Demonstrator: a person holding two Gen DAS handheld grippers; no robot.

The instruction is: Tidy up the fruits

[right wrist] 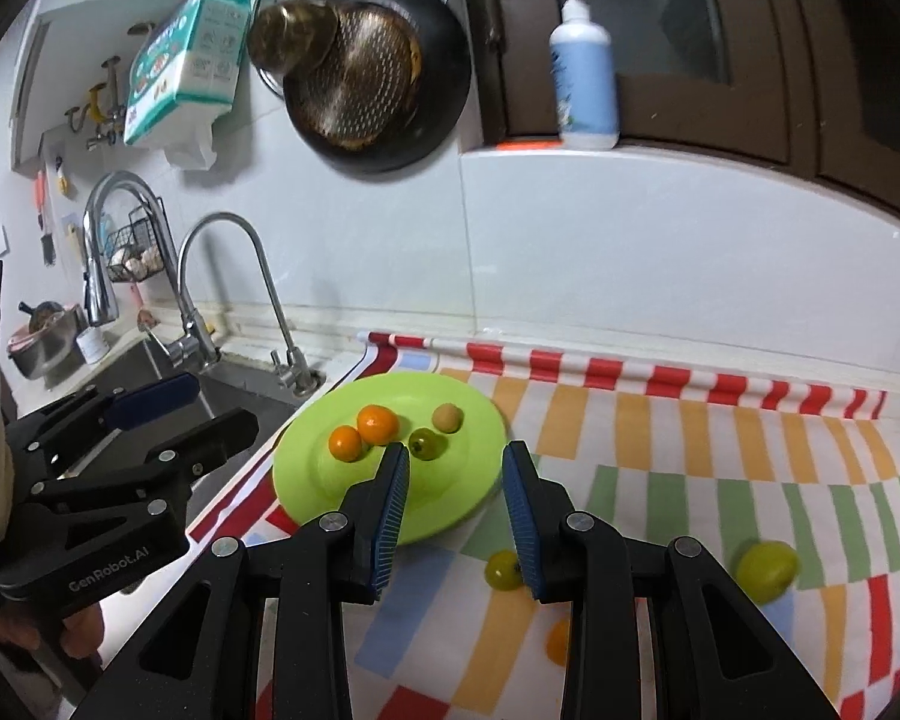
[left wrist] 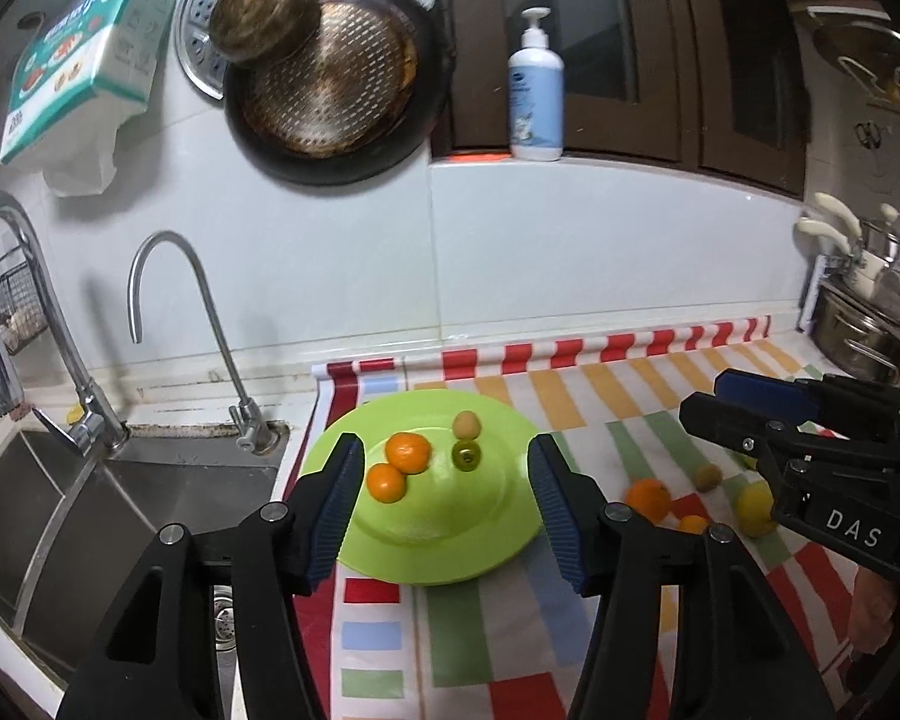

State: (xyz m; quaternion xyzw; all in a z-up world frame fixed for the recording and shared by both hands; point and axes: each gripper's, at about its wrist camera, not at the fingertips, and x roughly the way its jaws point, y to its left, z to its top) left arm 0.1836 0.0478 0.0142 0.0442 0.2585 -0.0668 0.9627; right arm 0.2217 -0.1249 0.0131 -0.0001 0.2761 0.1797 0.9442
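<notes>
On the striped kitchen desk (right wrist: 720, 450), four fruits sit on the green plate (left wrist: 480, 546) beyond the fingers; several remain outside. Left gripper (left wrist: 444, 510) partly open, right gripper (right wrist: 456, 510) narrowly parted, both empty.

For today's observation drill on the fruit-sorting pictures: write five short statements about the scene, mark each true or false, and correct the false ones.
1. Four fruits lie on the green plate. True: two oranges, a green fruit and a tan fruit.
2. The left hand-held gripper grips an orange. False: nothing is between its fingers.
3. Every fruit is on the plate. False: a lemon and other fruits lie on the striped cloth.
4. A frying pan hangs on the wall. True.
5. The soap bottle stands in the sink. False: it stands on the window ledge.
</notes>
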